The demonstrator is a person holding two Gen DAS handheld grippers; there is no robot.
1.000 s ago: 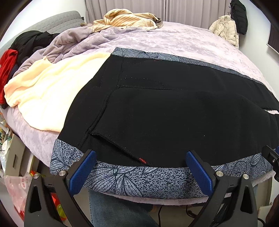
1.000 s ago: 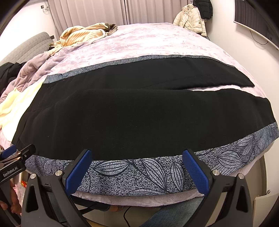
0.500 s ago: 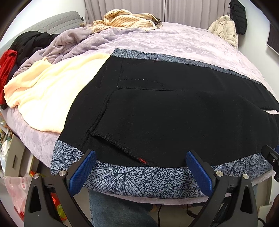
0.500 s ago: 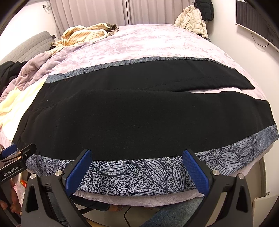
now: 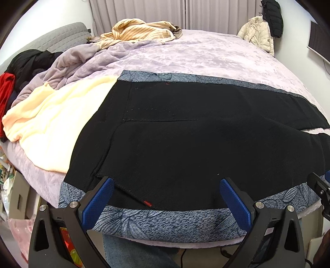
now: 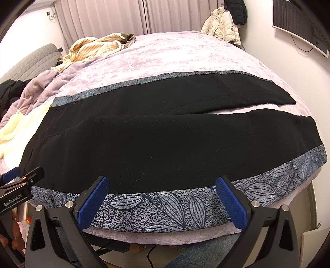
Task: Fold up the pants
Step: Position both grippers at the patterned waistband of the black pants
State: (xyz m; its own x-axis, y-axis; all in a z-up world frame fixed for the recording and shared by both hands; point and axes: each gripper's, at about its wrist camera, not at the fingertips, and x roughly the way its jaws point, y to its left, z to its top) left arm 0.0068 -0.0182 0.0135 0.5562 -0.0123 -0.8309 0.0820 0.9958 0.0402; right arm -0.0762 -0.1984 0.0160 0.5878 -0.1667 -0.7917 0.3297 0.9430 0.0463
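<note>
The pants point(image 5: 196, 144) are spread flat across the near part of the bed, black with a blue-grey leaf-printed band along each outer side. The waist is laid toward the left, the two legs toward the right, slightly parted at the ends. A small red tag is seen near the front band.

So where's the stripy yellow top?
The stripy yellow top lies crumpled at the far end of the bed, upper left in both views, in front of the curtains and well beyond the black pants.
</note>
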